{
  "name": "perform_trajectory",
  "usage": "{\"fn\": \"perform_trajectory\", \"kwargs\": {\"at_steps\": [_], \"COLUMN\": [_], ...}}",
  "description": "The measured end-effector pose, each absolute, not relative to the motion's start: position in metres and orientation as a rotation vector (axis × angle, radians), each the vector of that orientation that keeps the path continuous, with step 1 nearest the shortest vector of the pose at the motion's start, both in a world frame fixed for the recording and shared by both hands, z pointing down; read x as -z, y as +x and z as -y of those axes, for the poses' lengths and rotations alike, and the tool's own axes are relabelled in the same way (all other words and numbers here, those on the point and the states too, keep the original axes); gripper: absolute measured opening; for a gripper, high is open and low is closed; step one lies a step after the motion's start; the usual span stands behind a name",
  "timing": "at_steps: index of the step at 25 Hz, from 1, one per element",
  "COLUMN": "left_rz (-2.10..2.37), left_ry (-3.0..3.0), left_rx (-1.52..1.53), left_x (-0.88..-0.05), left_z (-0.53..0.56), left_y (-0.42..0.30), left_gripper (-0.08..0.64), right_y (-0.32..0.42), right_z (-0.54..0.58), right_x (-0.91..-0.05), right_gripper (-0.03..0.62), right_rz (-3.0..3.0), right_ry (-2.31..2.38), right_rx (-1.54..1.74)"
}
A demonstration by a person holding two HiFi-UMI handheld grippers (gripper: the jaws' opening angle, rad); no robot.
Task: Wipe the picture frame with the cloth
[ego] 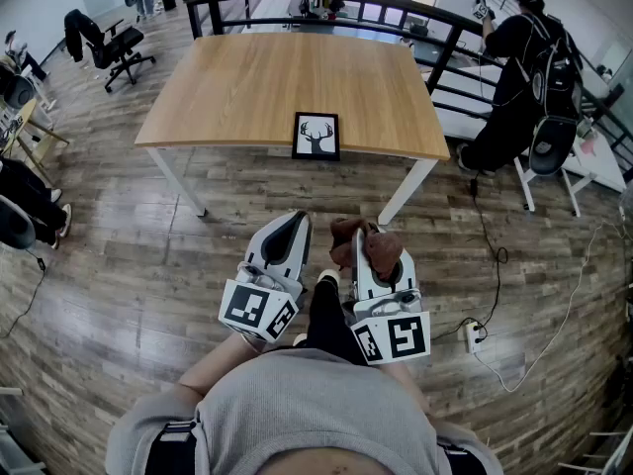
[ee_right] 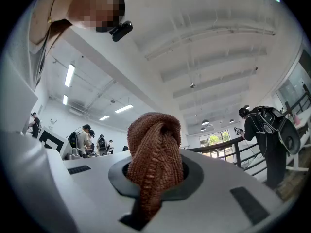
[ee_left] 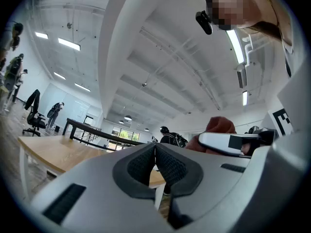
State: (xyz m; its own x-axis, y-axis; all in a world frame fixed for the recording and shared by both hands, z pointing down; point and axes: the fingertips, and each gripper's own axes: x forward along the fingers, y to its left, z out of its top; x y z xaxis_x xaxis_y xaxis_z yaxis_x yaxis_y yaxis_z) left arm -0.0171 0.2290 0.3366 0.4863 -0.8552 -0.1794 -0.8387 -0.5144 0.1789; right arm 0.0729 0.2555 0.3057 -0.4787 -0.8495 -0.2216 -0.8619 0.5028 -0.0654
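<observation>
**Left.** The left gripper (ego: 295,224) is carried low in front of the person's body, above the plank floor (ego: 119,255), with its nose slightly raised. Its own view shows the dark pads (ee_left: 141,165) pressed together with nothing between them. It appears to be idle because nothing is yet in reach, and it is free to steady the frame later.

**Centre.** The picture frame (ego: 316,136), black-edged with a deer silhouette, lies flat on the wooden table (ego: 247,77). It sits at the near edge, roughly midway along it. It is well ahead of both grippers and neither touches it. Lying face up at that edge, it can be reached without leaning across the table. Wiping has not begun.

**Right.** The right gripper (ego: 366,237) is held just beside the left, equally low. Its jaws pinch the brown cloth (ee_right: 154,154), which bulges in a folded wad past the tips and trails down between them. That forward wad looks intended as the wiping face, so fabric rather than hard jaw would meet the frame.

**Far right.** A person in dark clothing (ego: 519,67) stands by the railing with their back turned, clear of the near edge. A power strip (ego: 473,336) and its cable lie on the floor to the right, a possible trip hazard.

**Next requirement.** Close on the table, then lower the cloth flat onto the frame.
</observation>
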Motion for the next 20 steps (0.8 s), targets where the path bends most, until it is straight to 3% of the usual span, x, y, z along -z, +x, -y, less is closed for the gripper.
{"fn": "perform_trajectory", "kwargs": {"at_steps": [20], "left_rz": [1.577], "left_ry": [2.59], "left_rx": [0.36], "left_x": [-0.35], "left_z": [-0.069], "left_y": [-0.024], "left_gripper": [0.009], "right_y": [0.064], "right_z": [-0.092], "right_x": [-0.311], "right_gripper": [0.046], "right_rz": [-2.576], "right_ry": [-1.376], "right_rx": [-0.092]}}
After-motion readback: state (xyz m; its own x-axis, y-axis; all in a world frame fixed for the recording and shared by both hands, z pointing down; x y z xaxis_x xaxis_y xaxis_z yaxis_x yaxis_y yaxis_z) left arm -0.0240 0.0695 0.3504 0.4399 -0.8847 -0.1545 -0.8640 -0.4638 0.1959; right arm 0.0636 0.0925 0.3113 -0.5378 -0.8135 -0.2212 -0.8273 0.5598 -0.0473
